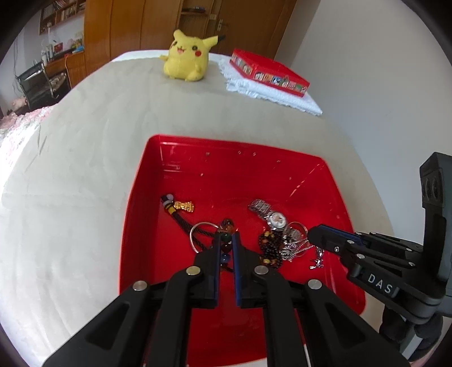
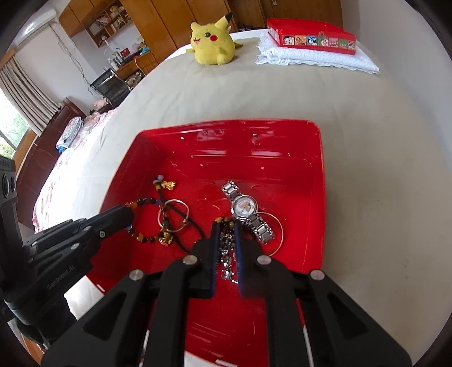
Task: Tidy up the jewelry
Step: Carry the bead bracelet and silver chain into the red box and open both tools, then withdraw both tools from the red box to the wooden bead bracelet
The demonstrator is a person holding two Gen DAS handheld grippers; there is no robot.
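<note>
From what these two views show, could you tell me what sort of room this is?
Most likely a bedroom in a home: the red tray sits on a bed with a plush toy near its far end, and wooden wardrobes and a cluttered desk stand behind.

We read "DAS" in white on the right gripper [image 1: 316, 235], and faintly "GenRobot.AI" along the left gripper [image 2: 128, 216].

both grippers are matte black: left gripper [image 1: 226, 240] and right gripper [image 2: 226, 230] have blue-edged pads, silver pivot screws, white lettering.
</note>
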